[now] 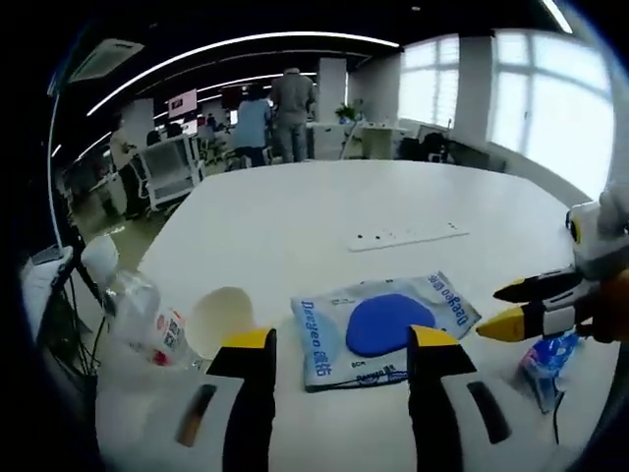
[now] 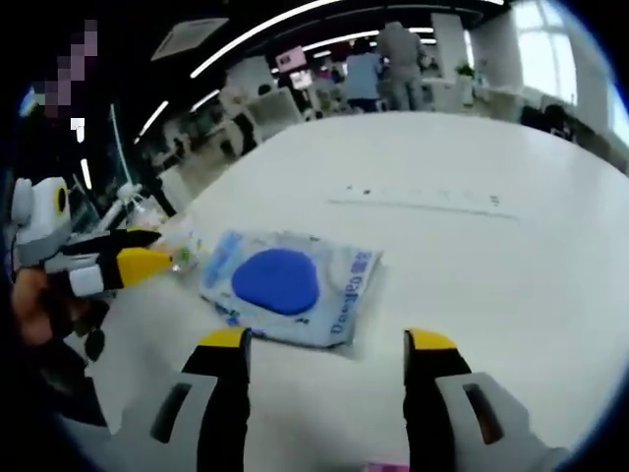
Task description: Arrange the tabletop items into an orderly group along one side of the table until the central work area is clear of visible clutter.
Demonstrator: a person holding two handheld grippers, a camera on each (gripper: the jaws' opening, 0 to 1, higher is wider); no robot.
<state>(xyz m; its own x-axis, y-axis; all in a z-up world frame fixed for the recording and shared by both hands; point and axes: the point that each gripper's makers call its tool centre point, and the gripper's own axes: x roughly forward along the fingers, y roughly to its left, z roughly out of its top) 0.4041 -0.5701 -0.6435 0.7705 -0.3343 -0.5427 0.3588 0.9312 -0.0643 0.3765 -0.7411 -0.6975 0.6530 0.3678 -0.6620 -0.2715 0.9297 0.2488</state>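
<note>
A flat white-and-blue packet (image 1: pixel 378 329) with a blue oval on it lies on the white table (image 1: pixel 324 202), just ahead of my left gripper (image 1: pixel 339 339), whose jaws stand open and empty. At the left a clear plastic bottle (image 1: pixel 138 315) lies on its side beside a white cup (image 1: pixel 221 315). My right gripper (image 1: pixel 488 313) reaches in from the right, over a small blue wrapper (image 1: pixel 550 359). In the right gripper view the same packet (image 2: pixel 285 285) lies ahead of my open, empty right gripper (image 2: pixel 327 341), and the left gripper (image 2: pixel 162 248) enters from the left.
A long white power strip (image 1: pixel 408 236) lies farther across the table, also visible as the power strip (image 2: pixel 423 202). Something pink (image 2: pixel 388 464) peeks in at the bottom edge. People stand by desks and chairs beyond the table's far end.
</note>
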